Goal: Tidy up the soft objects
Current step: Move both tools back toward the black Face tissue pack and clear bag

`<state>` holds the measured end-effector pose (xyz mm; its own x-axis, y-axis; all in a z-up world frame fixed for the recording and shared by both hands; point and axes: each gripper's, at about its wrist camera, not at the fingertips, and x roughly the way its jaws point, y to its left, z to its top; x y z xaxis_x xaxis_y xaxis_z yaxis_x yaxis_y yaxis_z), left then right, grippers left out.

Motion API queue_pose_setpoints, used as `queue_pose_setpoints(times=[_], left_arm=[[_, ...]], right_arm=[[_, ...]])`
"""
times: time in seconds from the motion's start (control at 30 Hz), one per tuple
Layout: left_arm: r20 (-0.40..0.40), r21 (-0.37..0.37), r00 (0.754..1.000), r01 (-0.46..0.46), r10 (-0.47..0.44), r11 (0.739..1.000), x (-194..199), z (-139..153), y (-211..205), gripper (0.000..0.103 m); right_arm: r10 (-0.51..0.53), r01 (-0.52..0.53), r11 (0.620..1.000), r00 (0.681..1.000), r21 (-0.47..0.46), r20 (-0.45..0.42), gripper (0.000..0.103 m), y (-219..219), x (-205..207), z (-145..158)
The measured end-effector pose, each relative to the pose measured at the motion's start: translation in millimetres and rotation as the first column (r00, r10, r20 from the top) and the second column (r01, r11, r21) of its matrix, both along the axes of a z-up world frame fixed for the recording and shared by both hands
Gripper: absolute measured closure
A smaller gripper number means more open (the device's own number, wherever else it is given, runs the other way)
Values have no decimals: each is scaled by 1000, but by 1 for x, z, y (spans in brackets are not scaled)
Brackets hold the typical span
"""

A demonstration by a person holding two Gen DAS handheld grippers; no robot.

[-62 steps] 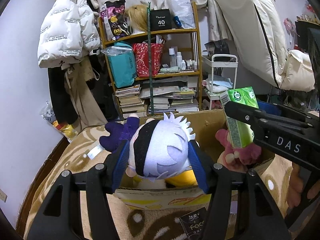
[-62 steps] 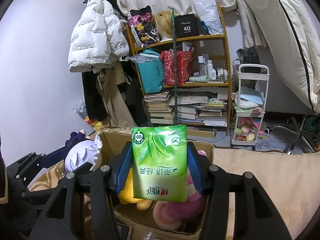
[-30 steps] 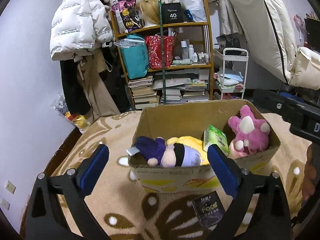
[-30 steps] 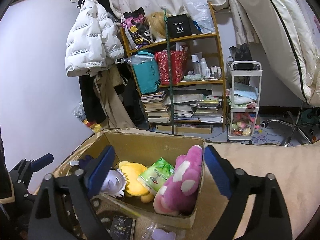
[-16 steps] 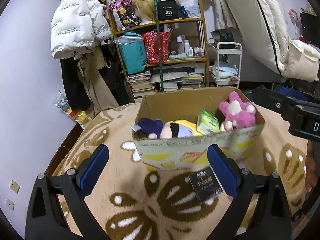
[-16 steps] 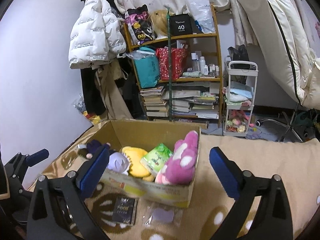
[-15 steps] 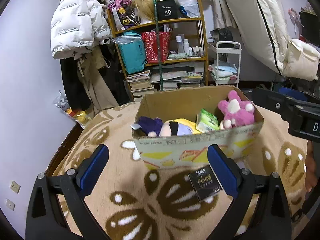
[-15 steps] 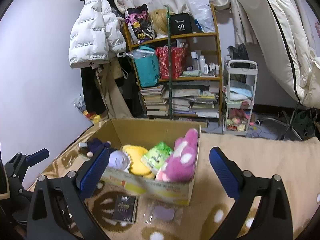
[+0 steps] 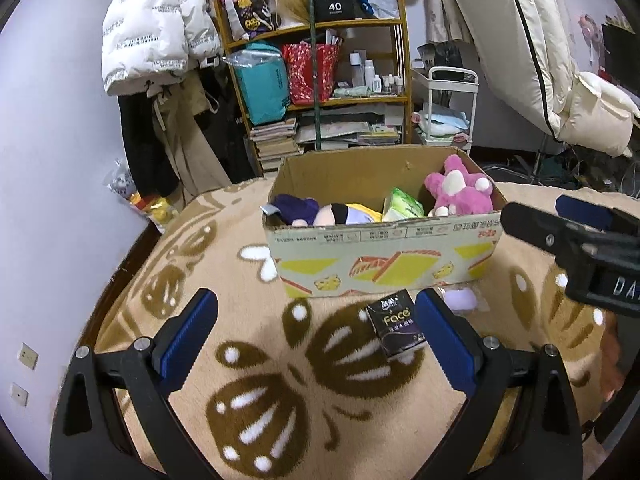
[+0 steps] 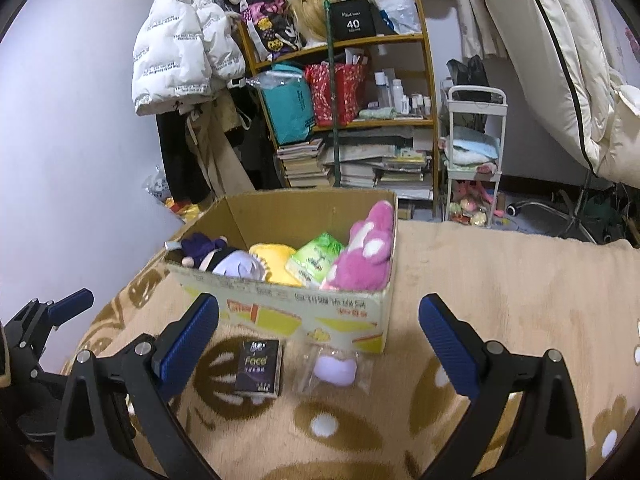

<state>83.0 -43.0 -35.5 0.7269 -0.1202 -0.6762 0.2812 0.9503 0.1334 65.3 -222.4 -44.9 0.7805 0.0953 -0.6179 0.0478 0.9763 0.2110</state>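
Both tongs — left (image 9: 316, 320) and right (image 10: 319, 322) — gape wide, empty (cardboard box (image 10: 280, 312) ahead).

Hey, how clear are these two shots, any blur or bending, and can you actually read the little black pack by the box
Left wrist view: strong fisheye bending, dark vignette corners; the black pack is sharp enough to read "Face". Right wrist view: same curved edges; the pack and the clear bagged purple item look softly blurred, while the cardboard box stays fairly crisp. Lighting is even indoor light in both, no harsh glare.
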Motion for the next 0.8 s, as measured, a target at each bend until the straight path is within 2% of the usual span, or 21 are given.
queue_pose_setpoints(times=[0.4,0.8], left_arm=[[-60,-13,998,10,-10,1000,18,-15,-3,5],[-103,-9,994,16,-17,1000,26,-26,-9,5]], right_arm=[[16,-17,1000,997,-20,-73,0,7,11,-19],[5,-5,1000,993,-2,-119,0,-4,23,-30]])
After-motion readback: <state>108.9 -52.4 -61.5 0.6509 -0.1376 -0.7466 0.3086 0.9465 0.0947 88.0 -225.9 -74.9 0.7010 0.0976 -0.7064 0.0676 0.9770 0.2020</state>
